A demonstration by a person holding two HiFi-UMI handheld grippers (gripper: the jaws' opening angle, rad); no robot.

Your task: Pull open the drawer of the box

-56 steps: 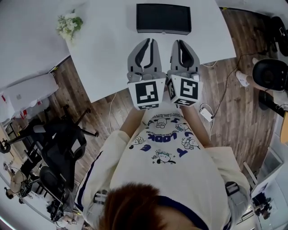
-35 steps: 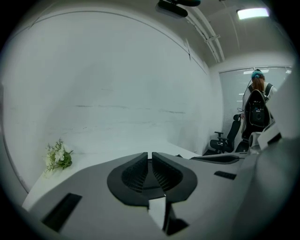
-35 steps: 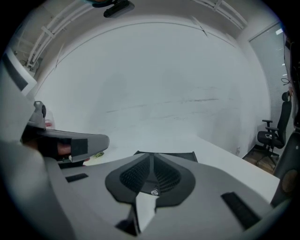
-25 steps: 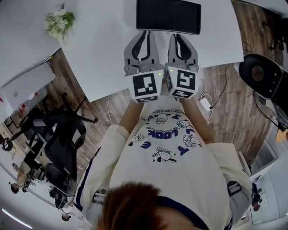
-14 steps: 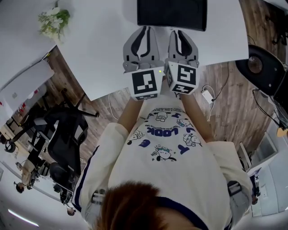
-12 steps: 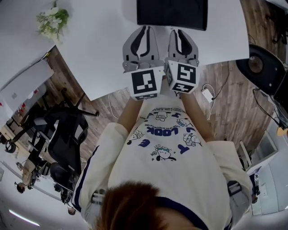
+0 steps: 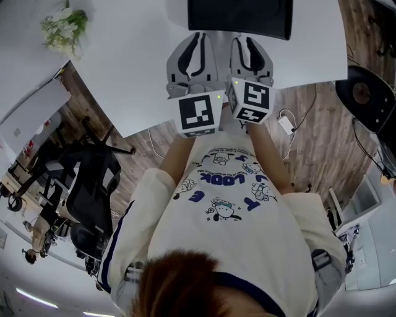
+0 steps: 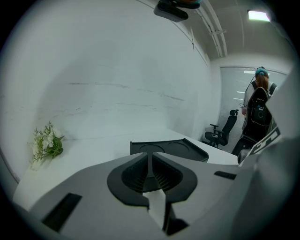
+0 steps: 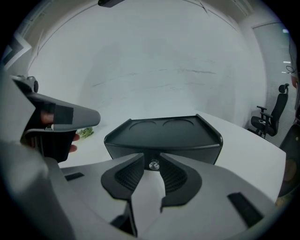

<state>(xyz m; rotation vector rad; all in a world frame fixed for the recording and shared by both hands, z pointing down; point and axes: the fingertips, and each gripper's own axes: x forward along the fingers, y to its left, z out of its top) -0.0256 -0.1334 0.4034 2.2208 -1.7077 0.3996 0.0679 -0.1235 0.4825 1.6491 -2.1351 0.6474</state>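
The black box stands on the white table straight ahead of both grippers. In the right gripper view its front fills the middle, and a small round drawer knob shows in the narrow gap between the jaws of my right gripper, without visible contact. That gripper is slightly open, its tips close to the box's front. My left gripper hangs beside it on the left, shut and empty, with the box a little to its right.
A bunch of white flowers lies at the table's far left. Office chairs stand on the wood floor to the left, another chair to the right. Cables and an adapter lie below the table's edge. A person stands far right.
Both grippers have moved forward over the table toward the box, which now sits nearer their tips. The head view has shifted with them.
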